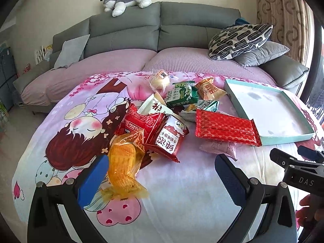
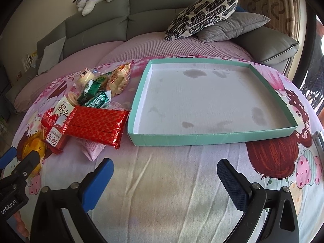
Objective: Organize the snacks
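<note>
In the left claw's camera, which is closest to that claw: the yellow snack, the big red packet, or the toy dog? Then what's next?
1. Yellow snack, right by the left claw's left finger.
2. Big red packet, mid-table, right of the pile.
3. Toy dog, far back atop the sofa.

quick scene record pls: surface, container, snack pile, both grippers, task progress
surface: cartoon-print pink cloth over a table, grey sofa behind
container: shallow mint-green cardboard tray, white inside, stained, holding no snacks
snack pile: wrapped snacks heaped to the tray's left; large red patterned foil packet nearest the tray, orange translucent wrapped snack nearest the left tool
left hand-held gripper: open, orange snack beside its left finger, not clamped
right hand-held gripper: open, holding nothing, over bare cloth in front of the tray
progress: nothing in the tray yet
</note>
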A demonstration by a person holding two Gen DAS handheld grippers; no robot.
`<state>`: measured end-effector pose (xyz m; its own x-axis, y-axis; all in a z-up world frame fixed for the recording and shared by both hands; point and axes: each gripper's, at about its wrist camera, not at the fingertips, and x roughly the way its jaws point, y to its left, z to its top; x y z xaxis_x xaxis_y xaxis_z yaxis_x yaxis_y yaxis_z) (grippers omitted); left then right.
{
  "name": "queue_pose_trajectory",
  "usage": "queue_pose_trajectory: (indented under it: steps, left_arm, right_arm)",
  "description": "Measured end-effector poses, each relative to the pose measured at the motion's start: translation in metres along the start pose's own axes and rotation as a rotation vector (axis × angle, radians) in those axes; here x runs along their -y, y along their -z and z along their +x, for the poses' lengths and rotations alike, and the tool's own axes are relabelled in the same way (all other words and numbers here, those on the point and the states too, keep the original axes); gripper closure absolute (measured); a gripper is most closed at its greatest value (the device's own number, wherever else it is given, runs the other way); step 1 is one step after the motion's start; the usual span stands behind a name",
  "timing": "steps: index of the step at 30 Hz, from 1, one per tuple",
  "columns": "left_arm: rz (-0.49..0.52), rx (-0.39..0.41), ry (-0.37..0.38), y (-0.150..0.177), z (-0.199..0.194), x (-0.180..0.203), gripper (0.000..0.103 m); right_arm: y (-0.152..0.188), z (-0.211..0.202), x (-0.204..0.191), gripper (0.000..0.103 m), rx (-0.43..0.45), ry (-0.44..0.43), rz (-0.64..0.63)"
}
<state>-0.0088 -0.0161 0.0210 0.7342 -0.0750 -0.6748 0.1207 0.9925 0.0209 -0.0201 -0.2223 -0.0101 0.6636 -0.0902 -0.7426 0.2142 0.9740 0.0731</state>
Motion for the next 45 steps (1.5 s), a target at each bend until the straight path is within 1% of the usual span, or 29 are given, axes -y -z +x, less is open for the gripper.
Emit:
queue_pose_trajectory:
  steps: [6, 10, 14, 17, 19, 21, 22, 24, 26, 29, 32, 34, 36, 39, 43, 45]
  left_arm:
    - [-0.023, 0.006, 0.006, -0.001, 0.000, -0.006, 0.000]
    - [-0.045, 0.010, -0.005, -0.001, -0.001, -0.011, 0.000]
    - [-0.083, 0.001, 0.012, -0.001, 0.000, -0.022, 0.000]
    - [-0.112, -0.008, 0.056, 0.000, 0.001, -0.030, 0.000]
    - [-0.150, -0.019, 0.091, 0.000, 0.003, -0.037, 0.000]
    - [-0.172, -0.033, 0.101, 0.000, 0.004, -0.044, 0.000]
    - [-0.173, -0.039, 0.088, 0.000, 0.005, -0.046, 0.000]
    - [-0.161, -0.053, 0.039, -0.001, 0.007, -0.050, 0.000]
    - [-0.153, -0.078, -0.003, -0.003, 0.011, -0.056, 0.000]
    - [-0.168, -0.105, -0.035, -0.004, 0.017, -0.069, 0.000]
    - [-0.168, -0.135, -0.056, -0.004, 0.024, -0.075, 0.000]
    - [-0.183, -0.153, -0.046, -0.004, 0.029, -0.078, 0.000]
    - [-0.196, -0.167, -0.024, -0.004, 0.032, -0.079, 0.000]
    - [-0.192, -0.183, -0.012, -0.004, 0.036, -0.077, 0.000]
    - [-0.194, -0.199, -0.013, -0.006, 0.043, -0.078, 0.000]
    - [-0.200, -0.203, -0.014, -0.007, 0.045, -0.080, 0.000]
  right_arm:
    - [-0.001, 0.000, 0.000, 0.000, 0.014, 0.000, 0.000]
    - [-0.001, 0.000, -0.003, 0.000, 0.015, -0.004, -0.014]
    - [-0.002, 0.001, -0.008, 0.000, 0.023, -0.017, -0.036]
    - [-0.006, -0.001, -0.018, 0.000, 0.045, -0.062, -0.066]
    - [-0.010, -0.003, -0.026, 0.000, 0.067, -0.098, -0.080]
    - [-0.015, -0.005, -0.034, 0.000, 0.090, -0.131, -0.087]
    - [-0.017, -0.006, -0.038, 0.000, 0.099, -0.141, -0.091]
    - [-0.022, -0.006, -0.047, 0.000, 0.117, -0.149, -0.112]
    - [-0.028, -0.006, -0.056, 0.000, 0.139, -0.151, -0.151]
    - [-0.033, -0.001, -0.069, 0.000, 0.150, -0.153, -0.222]
    - [-0.036, 0.008, -0.078, 0.000, 0.117, -0.155, -0.288]
    - [-0.039, 0.014, -0.084, 0.000, 0.103, -0.158, -0.344]
    - [-0.041, 0.019, -0.090, 0.000, 0.089, -0.178, -0.388]
    - [-0.049, 0.029, -0.100, 0.000, 0.049, -0.211, -0.426]
    - [-0.058, 0.043, -0.117, 0.000, -0.007, -0.273, -0.506]
    - [-0.059, 0.053, -0.123, 0.002, -0.041, -0.275, -0.541]
